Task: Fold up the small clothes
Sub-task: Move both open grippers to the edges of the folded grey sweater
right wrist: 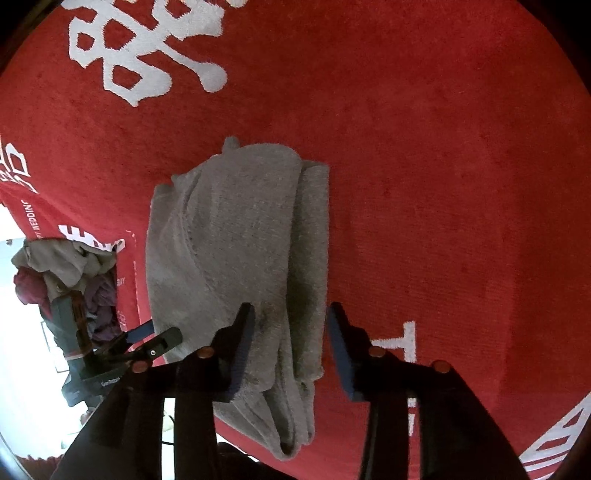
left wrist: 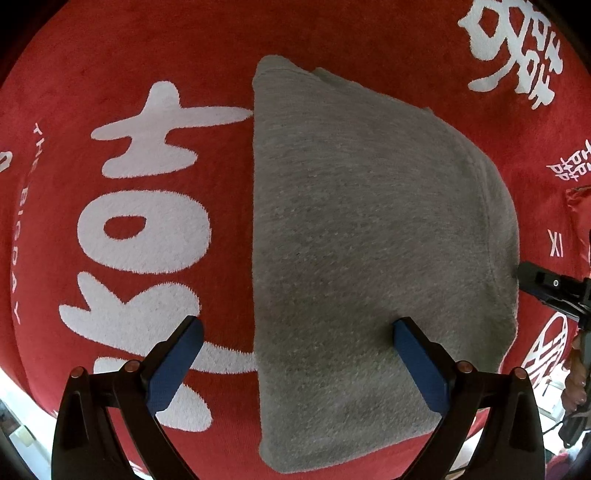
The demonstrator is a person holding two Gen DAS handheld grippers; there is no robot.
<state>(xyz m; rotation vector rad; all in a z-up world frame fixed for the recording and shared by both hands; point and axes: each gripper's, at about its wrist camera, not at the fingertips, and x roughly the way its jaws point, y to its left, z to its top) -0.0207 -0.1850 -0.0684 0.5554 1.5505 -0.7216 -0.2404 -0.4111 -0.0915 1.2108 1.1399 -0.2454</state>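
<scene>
A folded grey knit garment (left wrist: 369,258) lies on a red plush cloth with white lettering (left wrist: 147,55). The left gripper (left wrist: 295,362) hovers wide open, 1 pad over it. Only the right wrist view shows the right gripper (right wrist: 290,347) part-open astride the garment's edge, gripping nothing, and a heap of clothes (right wrist: 62,273) beyond.

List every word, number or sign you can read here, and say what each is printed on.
"THE BIG DAY": red plush cloth, left edge.
"XI": same cloth, right side.
"WEDDING": same cloth; the word before it is cut off.
Large white Chinese-style characters: not readable to me.
Grey folded garment: no text.
</scene>
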